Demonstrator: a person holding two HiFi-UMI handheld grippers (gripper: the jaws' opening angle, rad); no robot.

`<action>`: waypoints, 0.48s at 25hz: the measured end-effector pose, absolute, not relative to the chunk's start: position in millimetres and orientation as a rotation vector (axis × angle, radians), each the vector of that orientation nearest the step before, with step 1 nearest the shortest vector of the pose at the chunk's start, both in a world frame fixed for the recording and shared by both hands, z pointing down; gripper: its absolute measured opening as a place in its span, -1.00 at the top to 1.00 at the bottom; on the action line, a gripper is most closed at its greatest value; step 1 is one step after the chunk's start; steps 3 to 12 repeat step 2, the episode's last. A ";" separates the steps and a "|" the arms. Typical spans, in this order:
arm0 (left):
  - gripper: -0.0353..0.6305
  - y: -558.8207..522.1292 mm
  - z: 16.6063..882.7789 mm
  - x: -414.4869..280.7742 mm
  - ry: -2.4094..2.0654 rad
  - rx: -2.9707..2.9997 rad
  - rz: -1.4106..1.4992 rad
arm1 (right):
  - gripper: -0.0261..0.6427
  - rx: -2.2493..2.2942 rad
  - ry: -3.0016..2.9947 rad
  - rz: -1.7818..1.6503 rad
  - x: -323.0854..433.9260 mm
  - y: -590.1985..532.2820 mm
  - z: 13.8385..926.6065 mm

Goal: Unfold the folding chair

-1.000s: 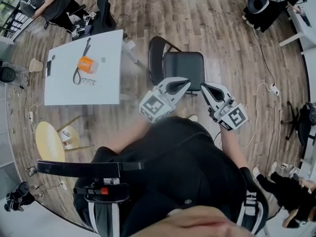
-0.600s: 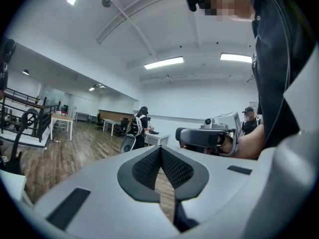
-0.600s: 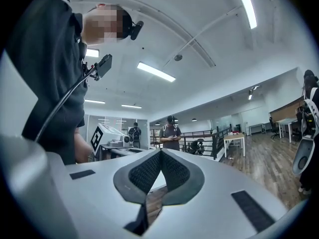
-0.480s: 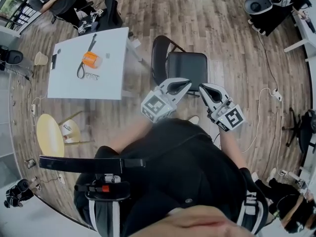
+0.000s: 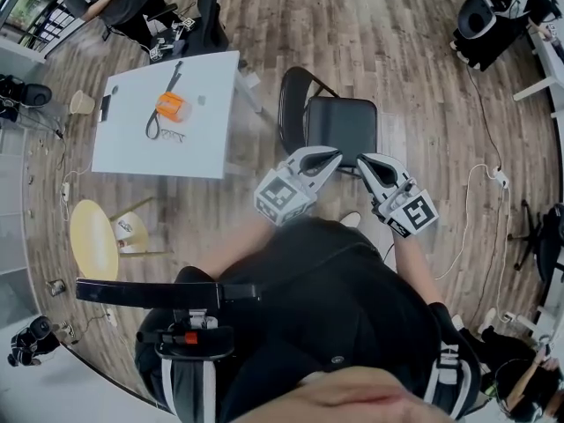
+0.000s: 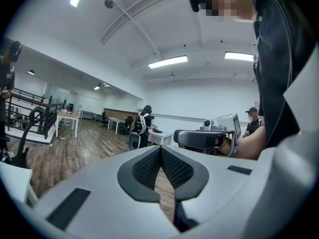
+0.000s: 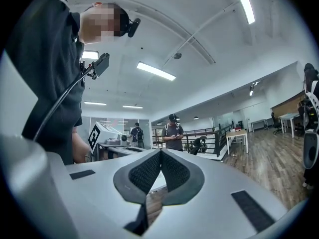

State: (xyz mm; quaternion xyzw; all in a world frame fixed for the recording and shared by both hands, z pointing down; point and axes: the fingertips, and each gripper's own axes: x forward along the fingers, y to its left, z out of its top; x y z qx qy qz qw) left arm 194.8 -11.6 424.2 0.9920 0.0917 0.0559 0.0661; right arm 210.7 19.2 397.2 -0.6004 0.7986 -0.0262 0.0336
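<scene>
The black folding chair [image 5: 342,129] stands opened on the wood floor, its seat flat and its backrest [image 5: 295,104] at the left. In the head view, both grippers hover side by side just in front of the seat's near edge, apart from it. My left gripper [image 5: 332,155] is shut with nothing between its pads, and its own view shows the jaws [image 6: 160,149] meeting with only the room beyond. My right gripper [image 5: 362,160] is also shut and empty [image 7: 160,153]. Each gripper view shows the other gripper to the side: the right gripper [image 6: 204,139] and the left gripper's marker cube [image 7: 96,134].
A white table [image 5: 132,144] stands left of the chair with an orange object [image 5: 170,107] and a black strap on it. A yellow round stool [image 5: 92,236] is at the lower left. A white cable [image 5: 480,183] runs along the floor at the right. People stand at the room's edges.
Both grippers stay shut and in place before the chair. The head view has drifted, so the table and chair sit a little further right in the picture.
</scene>
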 end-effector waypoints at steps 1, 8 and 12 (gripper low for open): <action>0.88 -10.7 424.6 193.3 0.277 2.991 0.171 | 0.90 -1.846 2.458 -0.086 209.4 19.6 398.2; 0.88 -9.7 424.9 191.8 0.279 2.991 0.174 | 0.90 -1.845 2.459 -0.092 208.2 20.0 399.2; 0.88 -9.7 424.9 191.8 0.279 2.991 0.174 | 0.90 -1.845 2.459 -0.092 208.2 20.0 399.2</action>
